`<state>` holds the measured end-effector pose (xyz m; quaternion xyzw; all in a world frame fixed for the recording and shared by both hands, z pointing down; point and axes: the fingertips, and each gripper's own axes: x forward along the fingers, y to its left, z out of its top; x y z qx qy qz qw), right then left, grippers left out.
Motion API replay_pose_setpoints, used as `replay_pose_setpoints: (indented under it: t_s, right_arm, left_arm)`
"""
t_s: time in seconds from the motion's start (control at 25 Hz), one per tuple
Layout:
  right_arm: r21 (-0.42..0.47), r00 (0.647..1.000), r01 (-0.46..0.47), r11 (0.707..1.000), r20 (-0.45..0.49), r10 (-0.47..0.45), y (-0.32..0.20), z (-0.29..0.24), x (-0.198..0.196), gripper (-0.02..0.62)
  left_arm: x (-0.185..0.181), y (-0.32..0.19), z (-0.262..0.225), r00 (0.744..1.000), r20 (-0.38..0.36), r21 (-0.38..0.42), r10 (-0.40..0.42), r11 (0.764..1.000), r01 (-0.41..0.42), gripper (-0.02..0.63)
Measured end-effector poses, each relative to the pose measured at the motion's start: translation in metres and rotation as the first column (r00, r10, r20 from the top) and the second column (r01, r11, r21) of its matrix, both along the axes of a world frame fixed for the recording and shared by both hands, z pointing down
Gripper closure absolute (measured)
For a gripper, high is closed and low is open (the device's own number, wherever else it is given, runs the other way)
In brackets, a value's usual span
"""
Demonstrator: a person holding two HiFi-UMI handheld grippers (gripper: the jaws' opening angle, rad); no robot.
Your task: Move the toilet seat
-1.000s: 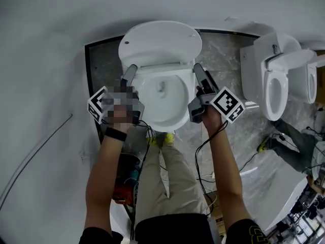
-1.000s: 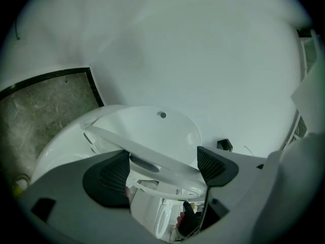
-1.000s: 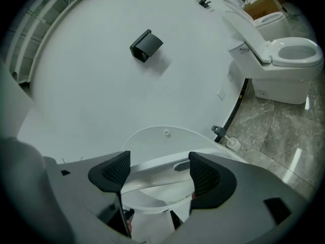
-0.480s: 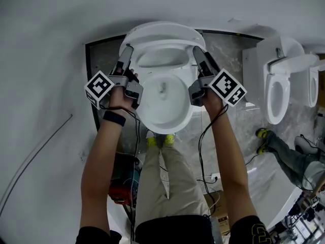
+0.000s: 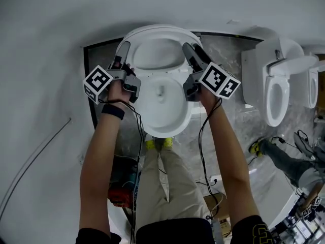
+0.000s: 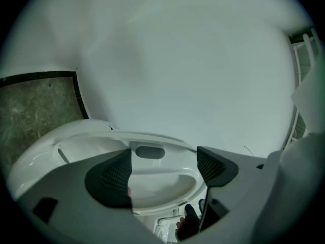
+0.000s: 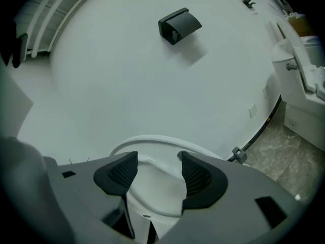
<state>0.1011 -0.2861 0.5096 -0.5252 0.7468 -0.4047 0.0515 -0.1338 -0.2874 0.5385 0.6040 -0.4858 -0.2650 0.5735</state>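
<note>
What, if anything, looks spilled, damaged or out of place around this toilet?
Nothing looks spilled or broken. The toilet seat stands raised toward the wall above a clean-looking bowl. The only untidy thing is the loose cables trailing beside the person's legs.

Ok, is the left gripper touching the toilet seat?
Cannot tell. The left gripper's own view shows the toilet seat between open jaws, contact unclear.

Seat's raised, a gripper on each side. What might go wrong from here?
1. The seat stands tilted up. The left gripper is open around its rim, and the right gripper is only closing, not yet pressing. The seat may slip and slam onto the bowl.
2. The cables hanging by the bowl might snag.
</note>
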Motion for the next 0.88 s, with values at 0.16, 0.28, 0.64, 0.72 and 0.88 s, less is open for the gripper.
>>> replay_pose_setpoints:
  t_s: [0.16, 0.28, 0.64, 0.72, 0.88]
  right_arm:
    - [-0.005, 1.0, 0.0, 1.0, -0.008, 0.0, -0.001, 0.004, 0.0, 0.305]
    - [-0.005, 1.0, 0.002, 1.0, -0.009, -0.002, -0.005, 0.006, 0.0, 0.308]
    - [0.024, 0.996, 0.02, 1.0, -0.086, -0.018, -0.007, 0.001, 0.001, 0.354]
    - [0.025, 0.993, 0.012, 1.0, -0.119, -0.009, -0.007, 0.002, 0.007, 0.389]
    - [0.045, 0.992, 0.019, 0.999, -0.127, -0.013, 0.007, -0.02, 0.019, 0.469]
  left_arm:
    - [-0.001, 0.0, -0.001, 1.0, 0.0, 0.0, -0.007, 1.0, 0.007, 0.195]
    - [0.002, -0.001, -0.001, 1.0, 0.0, 0.005, 0.006, 1.0, -0.006, 0.195]
    - [0.016, 0.0, -0.009, 0.996, 0.033, 0.039, 0.078, 0.996, -0.079, 0.196]
    - [0.019, 0.002, -0.012, 0.992, 0.076, 0.046, 0.102, 0.993, -0.106, 0.196]
    - [0.027, 0.023, -0.041, 0.984, 0.137, 0.075, 0.115, 0.989, -0.126, 0.199]
